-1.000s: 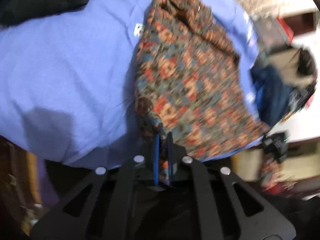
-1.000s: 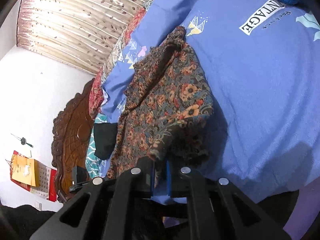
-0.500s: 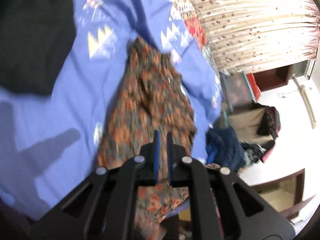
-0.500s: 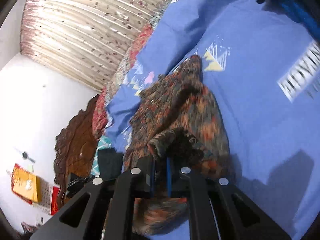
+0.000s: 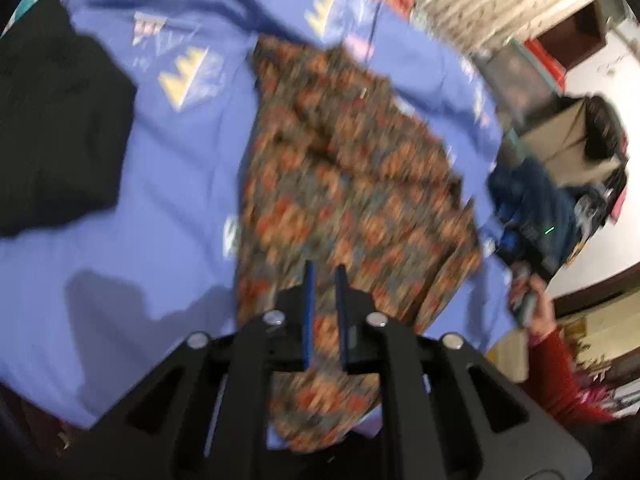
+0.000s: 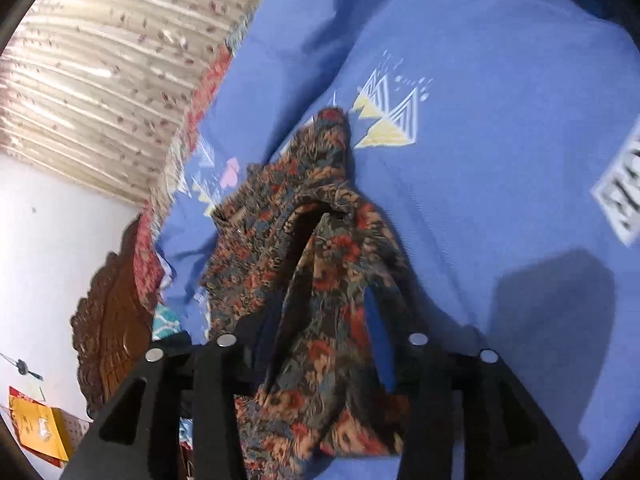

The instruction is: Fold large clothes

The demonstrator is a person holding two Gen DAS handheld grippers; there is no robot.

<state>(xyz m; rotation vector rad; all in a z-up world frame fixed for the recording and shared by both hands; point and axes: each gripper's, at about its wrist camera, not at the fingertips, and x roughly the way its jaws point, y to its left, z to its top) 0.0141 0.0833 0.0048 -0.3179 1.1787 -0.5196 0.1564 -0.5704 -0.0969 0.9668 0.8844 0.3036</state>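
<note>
A floral-patterned garment (image 5: 344, 184) lies crumpled lengthwise on the blue printed bed sheet (image 5: 168, 184). In the left wrist view my left gripper (image 5: 324, 268) hovers over the garment's near end. Its jaws are opening, a narrow gap shows between the blue fingers (image 5: 308, 312), and the cloth there looks slack in a blurred picture. In the right wrist view the garment (image 6: 304, 220) runs away from me, and a loose fold of it drapes between the wide, opening jaws of my right gripper (image 6: 316, 320). The pads do not press on it. The left finger is mostly hidden by cloth.
A black garment (image 5: 52, 132) lies on the sheet at the left. Dark blue clothes (image 5: 532, 200) pile up off the bed's right side, near a hand in a red sleeve (image 5: 540, 344). A carved wooden headboard (image 6: 112, 308) and a curtain (image 6: 100, 60) stand beyond the bed.
Both grippers were pinched on the floral cloth; now their jaws have parted, the right widely. The left gripper has risen and drawn back, and the garment has settled onto the sheet.
</note>
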